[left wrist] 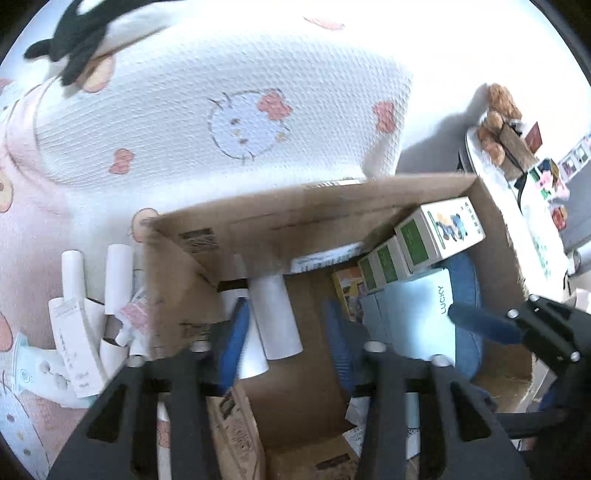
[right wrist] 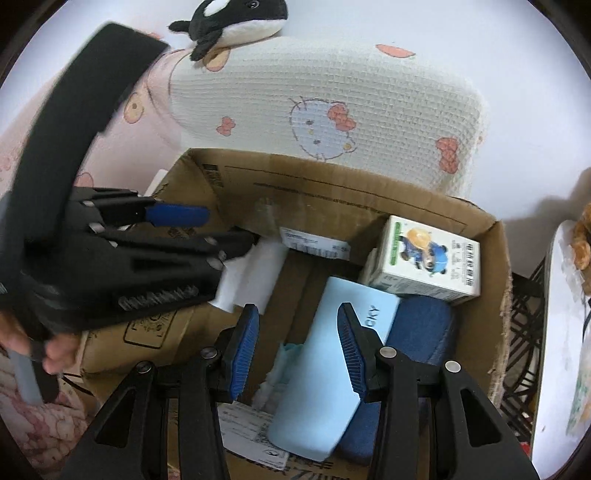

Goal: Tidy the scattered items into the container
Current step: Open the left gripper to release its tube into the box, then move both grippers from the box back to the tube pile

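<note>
An open cardboard box (left wrist: 258,206) (right wrist: 332,181) stands on the bed. Inside lie white tubes (left wrist: 275,317) (right wrist: 255,277), a light blue "LUCKY" box (left wrist: 421,314) (right wrist: 325,369), a dark blue pouch (left wrist: 467,295) (right wrist: 417,332) and green-and-white cartoon cartons (left wrist: 439,232) (right wrist: 428,258). My left gripper (left wrist: 284,343) is open over the box's left part, with the white tubes lying between and beneath its fingers. My right gripper (right wrist: 297,354) is open and empty above the light blue box. It also shows in the left wrist view (left wrist: 487,325), and the left gripper shows in the right wrist view (right wrist: 207,229).
Several white tubes and small packets (left wrist: 92,302) lie on the bed left of the box. A patterned white pillow (left wrist: 229,110) (right wrist: 332,110) stands behind the box, with an orca plush (right wrist: 236,22) on top. A white side table (left wrist: 517,206) with toys stands at the right.
</note>
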Demonstrator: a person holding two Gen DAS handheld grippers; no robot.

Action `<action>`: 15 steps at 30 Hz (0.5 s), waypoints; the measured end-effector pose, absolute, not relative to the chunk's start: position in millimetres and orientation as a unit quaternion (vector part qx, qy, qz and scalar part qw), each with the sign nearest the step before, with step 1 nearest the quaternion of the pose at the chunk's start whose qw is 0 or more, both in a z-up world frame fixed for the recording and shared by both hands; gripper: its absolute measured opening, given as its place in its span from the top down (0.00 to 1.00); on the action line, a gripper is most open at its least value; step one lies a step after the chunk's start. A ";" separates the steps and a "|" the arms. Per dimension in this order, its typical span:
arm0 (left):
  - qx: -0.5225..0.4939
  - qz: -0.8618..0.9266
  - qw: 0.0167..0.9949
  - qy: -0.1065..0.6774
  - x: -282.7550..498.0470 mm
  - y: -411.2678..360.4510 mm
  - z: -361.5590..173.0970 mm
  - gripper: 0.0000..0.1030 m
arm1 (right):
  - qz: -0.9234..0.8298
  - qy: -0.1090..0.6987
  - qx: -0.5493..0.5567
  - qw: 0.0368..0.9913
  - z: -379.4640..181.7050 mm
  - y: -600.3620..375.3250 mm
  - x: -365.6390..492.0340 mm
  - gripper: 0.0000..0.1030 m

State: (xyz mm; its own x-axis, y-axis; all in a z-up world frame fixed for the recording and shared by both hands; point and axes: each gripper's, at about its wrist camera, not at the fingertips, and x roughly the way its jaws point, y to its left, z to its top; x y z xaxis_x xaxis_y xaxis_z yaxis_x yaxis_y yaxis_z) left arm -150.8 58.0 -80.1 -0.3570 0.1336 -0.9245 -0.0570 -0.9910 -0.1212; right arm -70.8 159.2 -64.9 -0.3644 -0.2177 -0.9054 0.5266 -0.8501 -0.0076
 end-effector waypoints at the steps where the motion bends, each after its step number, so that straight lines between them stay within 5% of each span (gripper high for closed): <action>1: -0.562 0.824 0.059 -0.033 -145.5 52.4 -79.6 0.75 | -0.811 0.150 0.516 0.231 -65.7 156.4 -71.4 0.60; 4: -0.552 0.830 0.067 -0.035 -141.3 36.6 -73.6 0.88 | -0.804 0.140 0.526 0.241 -71.0 149.2 -75.4 0.60; 15: -0.481 0.872 0.080 -0.041 -111.4 -11.5 -46.0 0.88 | -0.740 0.049 0.611 0.277 -111.8 113.0 -96.6 0.60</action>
